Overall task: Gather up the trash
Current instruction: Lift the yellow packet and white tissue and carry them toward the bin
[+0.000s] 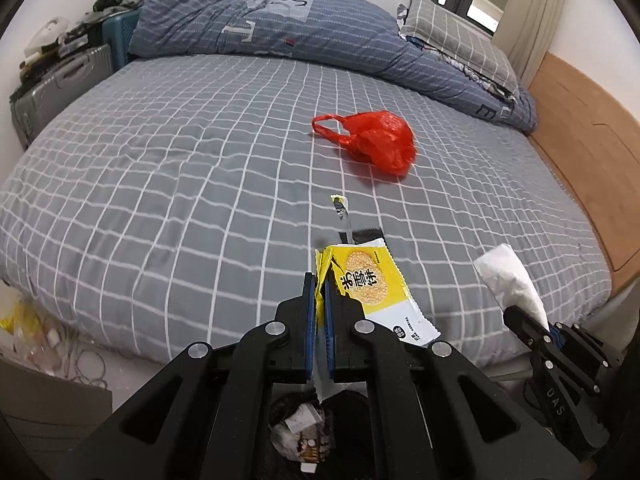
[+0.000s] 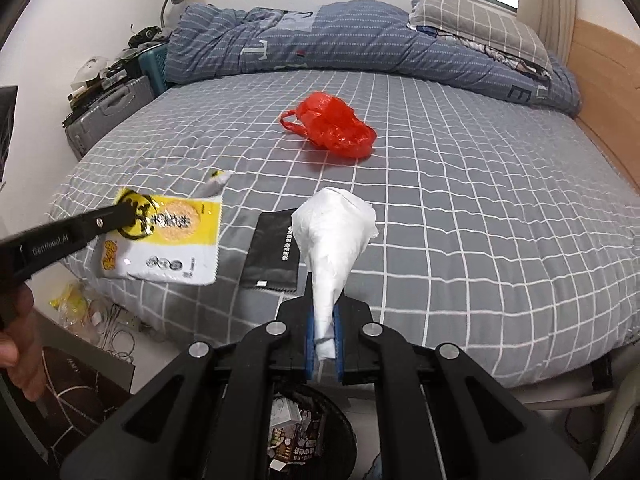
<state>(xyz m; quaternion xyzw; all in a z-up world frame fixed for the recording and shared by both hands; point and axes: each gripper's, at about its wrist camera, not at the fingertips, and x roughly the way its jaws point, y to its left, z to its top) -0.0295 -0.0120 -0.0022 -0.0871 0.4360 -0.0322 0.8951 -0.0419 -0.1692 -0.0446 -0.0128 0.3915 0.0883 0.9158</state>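
Open sheet (image 2: 460,208) around red bag (image 2: 334,126)

Both our wrist cameras look steeply down from the bed's (image 1: 160,184) near edge toward twelve o'clock. Each view shares the red bag (image 1: 370,140) and the bin (image 2: 316,432) at six o'clock.

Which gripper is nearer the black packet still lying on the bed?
Right. The right gripper, shut on a white tissue, sits just in front of the black packet. The left gripper, holding the yellow snack wrapper, is off to its left.
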